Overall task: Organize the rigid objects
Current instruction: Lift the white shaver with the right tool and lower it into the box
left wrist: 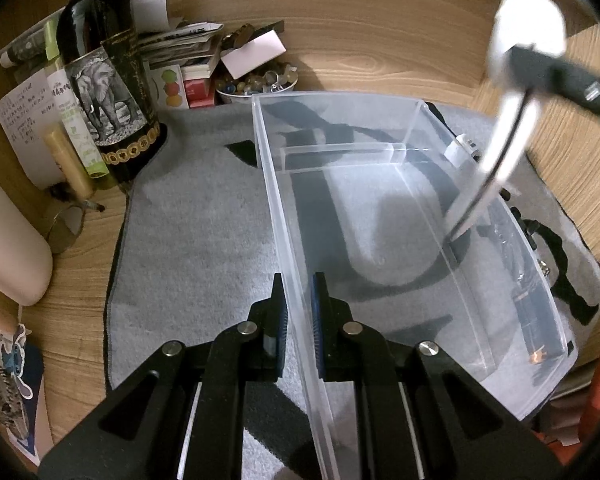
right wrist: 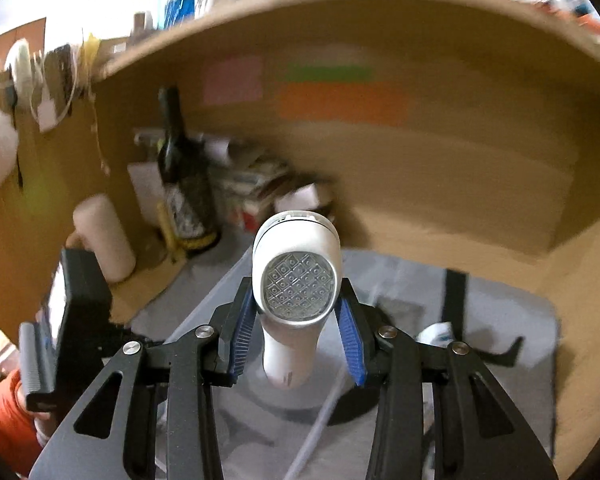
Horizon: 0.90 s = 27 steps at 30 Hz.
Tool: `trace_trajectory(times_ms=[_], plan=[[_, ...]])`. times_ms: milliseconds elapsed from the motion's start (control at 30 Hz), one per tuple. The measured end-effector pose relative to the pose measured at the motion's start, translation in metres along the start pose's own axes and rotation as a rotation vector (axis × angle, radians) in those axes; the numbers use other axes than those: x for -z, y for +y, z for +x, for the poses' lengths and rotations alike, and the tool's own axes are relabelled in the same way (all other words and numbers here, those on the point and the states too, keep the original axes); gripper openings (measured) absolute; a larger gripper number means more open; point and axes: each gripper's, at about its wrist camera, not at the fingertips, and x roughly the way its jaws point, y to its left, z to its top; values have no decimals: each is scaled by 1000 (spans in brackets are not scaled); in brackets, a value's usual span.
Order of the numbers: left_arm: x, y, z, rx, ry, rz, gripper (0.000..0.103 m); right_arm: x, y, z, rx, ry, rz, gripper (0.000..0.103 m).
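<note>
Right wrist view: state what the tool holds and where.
The right tool grips the white lint shaver at its neck, just below the round mesh head.

We see warm, dim indoor light on both views. In the right wrist view the far wall (right wrist: 440, 168) is smeared by motion blur, and its top left corner glares white. Fisheye bending curves the worktop (left wrist: 380, 40), with dark vignette corners.

Bin: my clear plastic bin (left wrist: 380, 184), open-topped with an inner divider, sits upright on the grey mat.
Lint shaver: my white lint shaver (right wrist: 296, 276), round mesh head facing the camera, is clamped by its handle above the bin.
</note>
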Motion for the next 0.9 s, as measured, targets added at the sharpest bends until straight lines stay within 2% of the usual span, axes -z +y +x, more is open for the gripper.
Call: trace_trajectory(times_ms=[133, 333, 567, 733, 900], plan=[[0, 0, 0, 3, -3, 1, 11, 4, 5, 30, -28, 99, -13, 36], [1, 1, 0, 10, -8, 7, 11, 4, 10, 61, -44, 198, -28, 36], [0, 1, 1, 16, -12, 17, 11, 16, 9, 101, -34, 354, -61, 36], [1, 1, 1, 21, -15, 22, 12, 23, 9, 115, -42, 455, -64, 36], [1, 1, 1, 24, -15, 21, 12, 22, 12, 115, -26, 485, -86, 36]])
